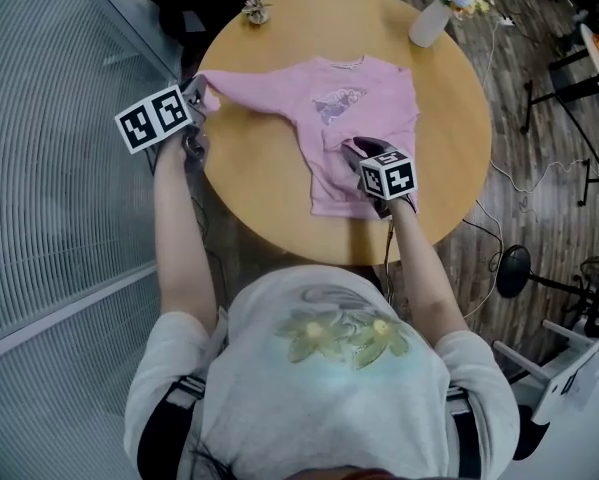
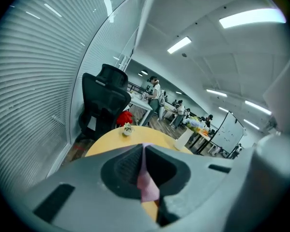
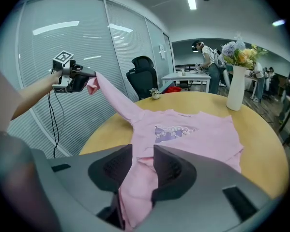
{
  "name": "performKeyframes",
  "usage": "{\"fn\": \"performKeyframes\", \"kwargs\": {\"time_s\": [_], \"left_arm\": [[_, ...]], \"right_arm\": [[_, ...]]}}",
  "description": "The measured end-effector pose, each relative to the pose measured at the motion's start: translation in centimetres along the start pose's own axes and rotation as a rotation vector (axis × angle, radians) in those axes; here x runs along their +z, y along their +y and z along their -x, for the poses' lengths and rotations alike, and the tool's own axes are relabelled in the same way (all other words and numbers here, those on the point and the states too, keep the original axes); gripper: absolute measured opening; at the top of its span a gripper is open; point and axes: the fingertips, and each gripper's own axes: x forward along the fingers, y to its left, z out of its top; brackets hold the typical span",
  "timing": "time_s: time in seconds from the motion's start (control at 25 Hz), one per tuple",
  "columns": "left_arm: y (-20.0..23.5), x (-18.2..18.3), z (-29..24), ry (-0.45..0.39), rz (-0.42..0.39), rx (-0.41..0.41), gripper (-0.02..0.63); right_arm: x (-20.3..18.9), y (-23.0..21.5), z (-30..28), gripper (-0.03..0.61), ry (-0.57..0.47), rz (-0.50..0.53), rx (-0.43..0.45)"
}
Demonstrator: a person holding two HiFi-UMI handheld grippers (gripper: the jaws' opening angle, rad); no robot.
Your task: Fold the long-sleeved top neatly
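Observation:
A pink long-sleeved top (image 1: pixel 364 133) with a purple print lies chest-up on the round wooden table (image 1: pixel 259 183). Its left sleeve (image 1: pixel 244 98) is drawn out taut to the table's left edge. There my left gripper (image 1: pixel 197 96) is shut on the cuff, lifted off the table. In the left gripper view pink cloth (image 2: pixel 147 185) is pinched between the closed jaws. My right gripper (image 1: pixel 357 151) sits over the top's lower middle, shut on a bunch of pink fabric (image 3: pixel 137 182). The right gripper view shows the raised sleeve (image 3: pixel 115 100) running up to the left gripper (image 3: pixel 84 81).
A white vase of flowers (image 1: pixel 431 18) stands at the table's far right edge, and a small potted plant (image 1: pixel 254 10) at the far left. A black office chair (image 3: pixel 142 76) is behind the table. A slatted glass wall (image 1: pixel 49 148) runs along the left. Cables lie on the floor at the right.

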Motion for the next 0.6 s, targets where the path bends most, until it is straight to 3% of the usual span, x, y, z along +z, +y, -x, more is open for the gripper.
{"fn": "performKeyframes", "kwargs": {"time_s": [0.16,0.36,0.6], "left_arm": [[-3.3,-0.5,-0.2,0.001,0.001,-0.044,0.015],[-10.7,-2.1,-0.6,0.020,-0.017,-0.162,0.015],[-19.6,-6.8,-3.4,0.125,-0.073,-0.269,0.015]], "right_arm": [[-0.4,-0.9,0.8,0.135,-0.005,-0.008,0.000],[-1.7,-2.2,2.6,0.135,-0.005,-0.025,0.002],[-3.6,-4.5,4.6,0.135,0.009,-0.049,0.001]]}}
